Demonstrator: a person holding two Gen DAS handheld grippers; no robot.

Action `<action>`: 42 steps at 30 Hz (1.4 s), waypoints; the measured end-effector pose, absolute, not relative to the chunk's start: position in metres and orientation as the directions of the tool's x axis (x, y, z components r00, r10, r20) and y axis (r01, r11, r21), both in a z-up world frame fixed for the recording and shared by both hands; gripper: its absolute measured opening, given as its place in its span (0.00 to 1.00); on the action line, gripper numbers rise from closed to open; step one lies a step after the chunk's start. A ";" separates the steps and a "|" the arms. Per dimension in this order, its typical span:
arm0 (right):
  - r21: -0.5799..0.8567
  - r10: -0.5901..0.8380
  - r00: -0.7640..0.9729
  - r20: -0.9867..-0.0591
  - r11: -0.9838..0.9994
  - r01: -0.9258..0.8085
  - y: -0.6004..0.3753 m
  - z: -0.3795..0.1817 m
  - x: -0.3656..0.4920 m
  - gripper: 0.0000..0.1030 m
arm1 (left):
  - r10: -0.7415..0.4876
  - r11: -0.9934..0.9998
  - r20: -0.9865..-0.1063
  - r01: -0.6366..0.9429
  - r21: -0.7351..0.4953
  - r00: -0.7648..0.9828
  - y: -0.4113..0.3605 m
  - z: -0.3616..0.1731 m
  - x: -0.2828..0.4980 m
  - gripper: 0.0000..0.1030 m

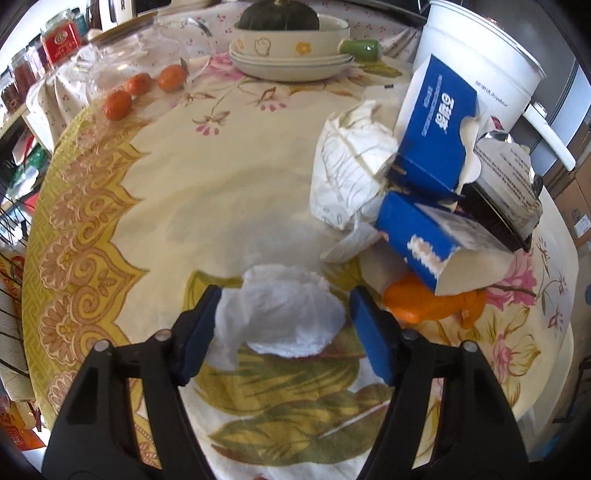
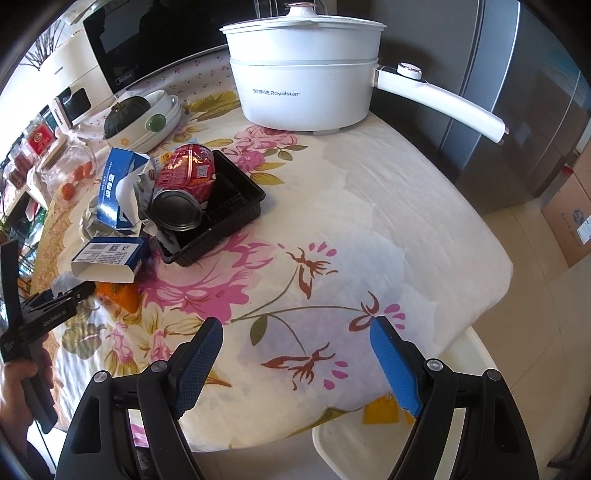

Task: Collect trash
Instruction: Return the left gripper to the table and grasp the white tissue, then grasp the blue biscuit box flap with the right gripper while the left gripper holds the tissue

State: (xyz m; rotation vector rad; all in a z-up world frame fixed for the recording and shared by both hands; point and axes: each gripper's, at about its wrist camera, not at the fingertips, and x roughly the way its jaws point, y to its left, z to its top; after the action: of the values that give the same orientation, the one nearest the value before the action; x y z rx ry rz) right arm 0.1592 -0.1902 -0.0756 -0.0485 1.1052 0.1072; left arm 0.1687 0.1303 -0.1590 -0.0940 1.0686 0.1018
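The left tool [image 1: 282,325] has a crumpled white tissue [image 1: 280,317] between its blue pads. The left pad touches it, the right pad stands just beside it, so the grip is not yet tight. The tissue lies on the flowered surface [image 1: 221,206]. The right tool [image 2: 295,354] hangs open with nothing in it, over the surface near its edge.

Just past the tissue is an orange bag [image 1: 436,306]. A torn blue box [image 1: 439,243] lies over it. Behind stands another blue box [image 1: 436,122] with white writing too blurred to read. Beside them a black tray [image 2: 221,218] holds a dented red can [image 2: 188,181].

Farther back a bowl [image 1: 291,37] holds a dark green squash [image 1: 279,16]. The white pot [image 2: 306,77] says "Royalstar".
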 end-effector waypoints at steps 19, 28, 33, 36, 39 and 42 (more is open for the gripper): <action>0.001 0.088 0.472 -0.877 0.983 -0.182 -0.152 -0.061 0.140 0.81 | -0.051 0.986 -0.842 -0.107 -0.128 0.537 0.154 -0.127 0.130 0.39; 0.078 0.178 0.420 -0.890 0.967 -0.245 -0.068 -0.048 0.167 0.82 | -0.087 0.975 -0.788 -0.111 -0.194 0.610 0.179 -0.082 0.100 0.39; 0.107 0.181 0.378 -0.908 0.972 -0.208 -0.016 -0.061 0.197 0.82 | -0.053 0.975 -0.758 -0.129 -0.179 0.651 0.191 -0.063 0.095 0.39; 0.134 0.189 0.319 -0.929 0.973 -0.186 0.007 -0.080 0.211 0.82 | -0.043 0.971 -0.742 -0.146 -0.188 0.669 0.201 -0.059 0.091 0.39; 0.096 0.139 0.298 -0.944 0.983 -0.154 0.019 -0.097 0.220 0.82 | -0.068 0.963 -0.744 -0.150 -0.222 0.665 0.207 -0.061 0.091 0.39; 0.075 0.120 0.296 -0.948 0.984 -0.160 0.025 -0.106 0.225 0.84 | -0.083 0.962 -0.751 -0.144 -0.231 0.655 0.207 -0.065 0.092 0.39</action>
State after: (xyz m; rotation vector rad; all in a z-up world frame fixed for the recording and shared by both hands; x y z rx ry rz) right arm 0.2247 0.0245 -0.1064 -0.0360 1.2571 0.1860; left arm 0.0922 0.2066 -0.0645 -0.2825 0.8592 0.0349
